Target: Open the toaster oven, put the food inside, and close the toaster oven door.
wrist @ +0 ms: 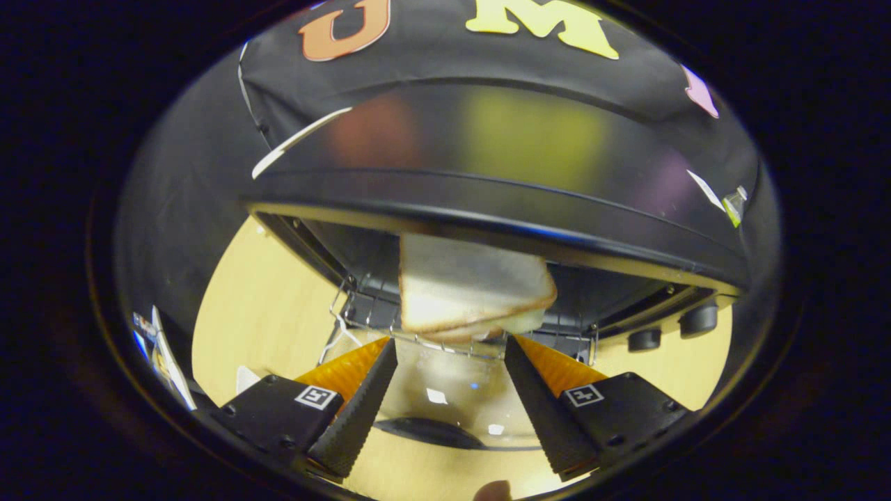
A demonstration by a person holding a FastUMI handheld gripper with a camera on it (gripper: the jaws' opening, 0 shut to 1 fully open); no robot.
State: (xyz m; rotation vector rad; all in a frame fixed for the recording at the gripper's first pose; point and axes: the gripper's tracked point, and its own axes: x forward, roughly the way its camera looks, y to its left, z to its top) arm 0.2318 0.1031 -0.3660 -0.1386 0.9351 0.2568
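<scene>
While my tongs (450, 362) stand spread and empty at lower centre, the bread slice (473, 289) lies just beyond them on the wire rack (362, 309) inside the open toaster oven (487, 188). Light, soft and crushable, I judge; grip its edges gently.
</scene>
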